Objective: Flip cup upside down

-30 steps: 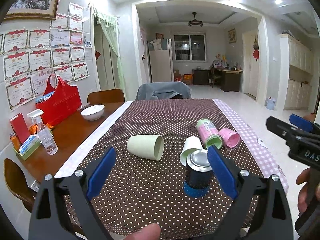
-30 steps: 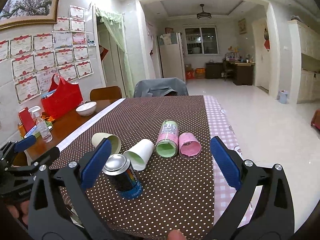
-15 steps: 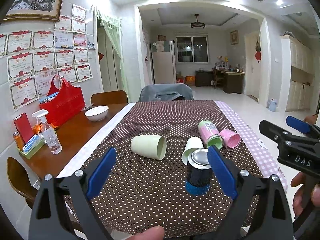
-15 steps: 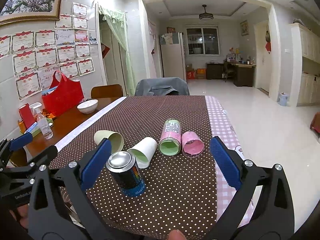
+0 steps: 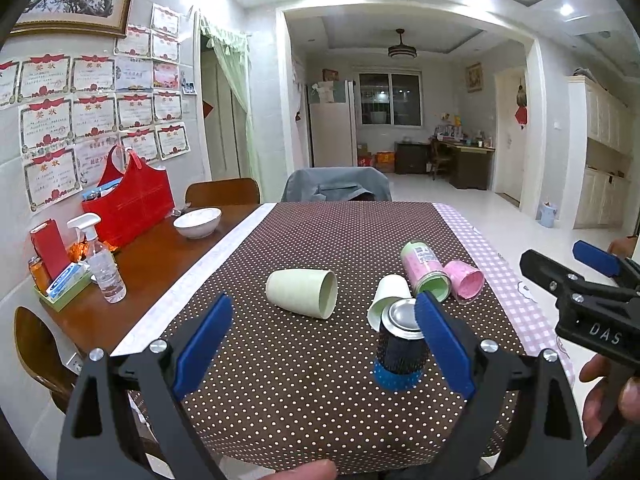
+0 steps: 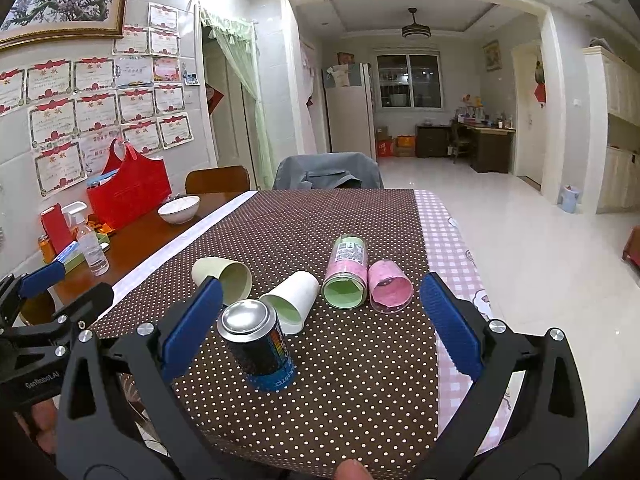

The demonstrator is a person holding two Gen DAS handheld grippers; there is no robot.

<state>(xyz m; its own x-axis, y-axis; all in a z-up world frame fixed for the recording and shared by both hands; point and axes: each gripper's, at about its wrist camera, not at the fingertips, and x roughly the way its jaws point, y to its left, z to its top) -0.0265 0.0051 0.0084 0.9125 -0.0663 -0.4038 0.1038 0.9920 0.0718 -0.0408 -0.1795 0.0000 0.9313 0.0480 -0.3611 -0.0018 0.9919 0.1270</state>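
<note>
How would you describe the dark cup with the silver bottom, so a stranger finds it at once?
Look at the brown dotted tablecloth, near its front edge. There stands the dark cup, in front of a white cup that lies on its side. It alone stands upside down, silver bottom up; its neighbours all lie tipped over.

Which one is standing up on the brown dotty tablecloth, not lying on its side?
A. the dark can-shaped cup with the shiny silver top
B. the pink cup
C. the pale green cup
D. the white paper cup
A: the dark can-shaped cup with the shiny silver top stands on its blue end, while the pale green cup, white paper cup and pink cup lie sideways.
</note>
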